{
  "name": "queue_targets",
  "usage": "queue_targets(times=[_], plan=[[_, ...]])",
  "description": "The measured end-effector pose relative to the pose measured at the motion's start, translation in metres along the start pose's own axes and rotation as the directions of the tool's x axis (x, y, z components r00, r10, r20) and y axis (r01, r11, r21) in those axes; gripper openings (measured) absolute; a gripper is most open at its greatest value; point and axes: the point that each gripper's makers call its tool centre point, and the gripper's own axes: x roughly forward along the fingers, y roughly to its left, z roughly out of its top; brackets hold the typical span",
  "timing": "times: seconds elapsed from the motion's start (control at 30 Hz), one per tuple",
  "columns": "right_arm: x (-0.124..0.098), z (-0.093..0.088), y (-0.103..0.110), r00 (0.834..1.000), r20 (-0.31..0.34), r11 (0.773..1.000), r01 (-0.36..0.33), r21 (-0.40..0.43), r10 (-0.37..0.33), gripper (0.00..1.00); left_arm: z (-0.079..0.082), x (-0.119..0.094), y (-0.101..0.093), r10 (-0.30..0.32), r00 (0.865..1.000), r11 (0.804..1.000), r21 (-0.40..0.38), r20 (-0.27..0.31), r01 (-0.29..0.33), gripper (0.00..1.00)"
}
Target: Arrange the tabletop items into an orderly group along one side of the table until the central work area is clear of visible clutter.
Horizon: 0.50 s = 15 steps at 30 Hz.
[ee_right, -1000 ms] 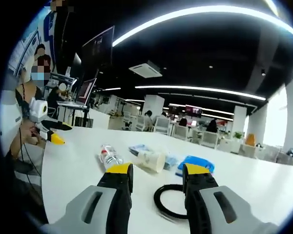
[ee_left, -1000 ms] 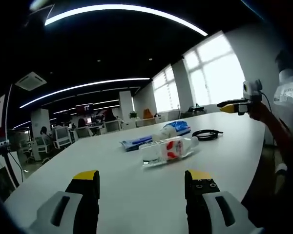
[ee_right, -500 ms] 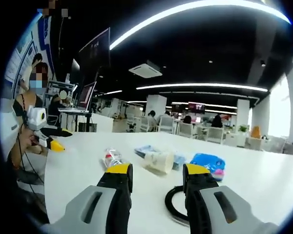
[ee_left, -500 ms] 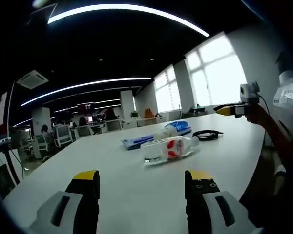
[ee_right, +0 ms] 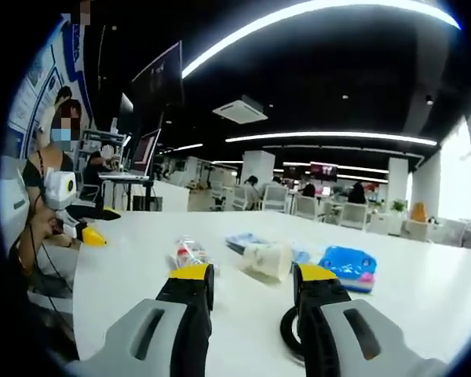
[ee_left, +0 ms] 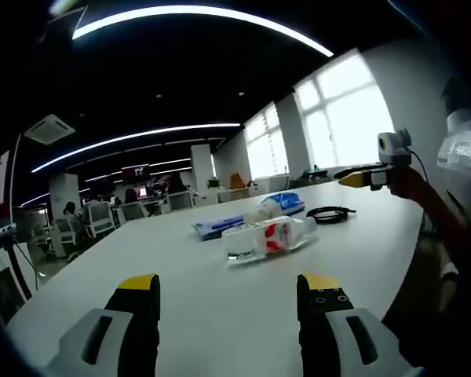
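- Both tools are empty right now. The left gripper [ee_left: 228, 292] hangs over bare table [ee_left: 204, 314] with its jaws spread wide, and the right gripper [ee_right: 253, 284] also has its jaws apart, holding nothing.
- The clutter sits in a loose bunch mid-table: a clear plastic bottle [ee_left: 267, 237] lying on its side, a flat blue packet [ee_left: 220, 228] just behind it, a pale cup [ee_right: 267, 260] tipped over, a blue pouch [ee_right: 348, 268] and a coil of black cable [ee_left: 326, 213].
- My guess on handling: the bottle looks light and slick and will probably roll, so pinch it across the body near the red label. The cup looks thin and crushable, so go gentle at the rim. The cable is floppy, so grab the bundled loop, not a loose end.
- The left gripper view shows the bottle's label side and the whole cable loop, plus the other gripper floating off to the right.
- The right gripper view shows the cup's open mouth and the pouch clearly, while the cable is mostly tucked behind its own right jaw.
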Motion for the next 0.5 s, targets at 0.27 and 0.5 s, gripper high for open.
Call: queue_targets(times=[0.27, 0.5], plan=[[0.007, -0.003, 0.007, 1.0, -0.008, 1.0, -0.023, 0.009, 0.023, 0.39, -0.004, -0.002, 0.004, 0.012, 1.0, 1.0, -0.01, -0.005, -0.012, 0.71], [0.012, -0.006, 0.009, 0.999, -0.018, 0.999, -0.032, 0.008, 0.032, 0.39, -0.001, -0.003, 0.005, 0.007, 1.0, 1.0, -0.009, 0.003, -0.007, 0.71]])
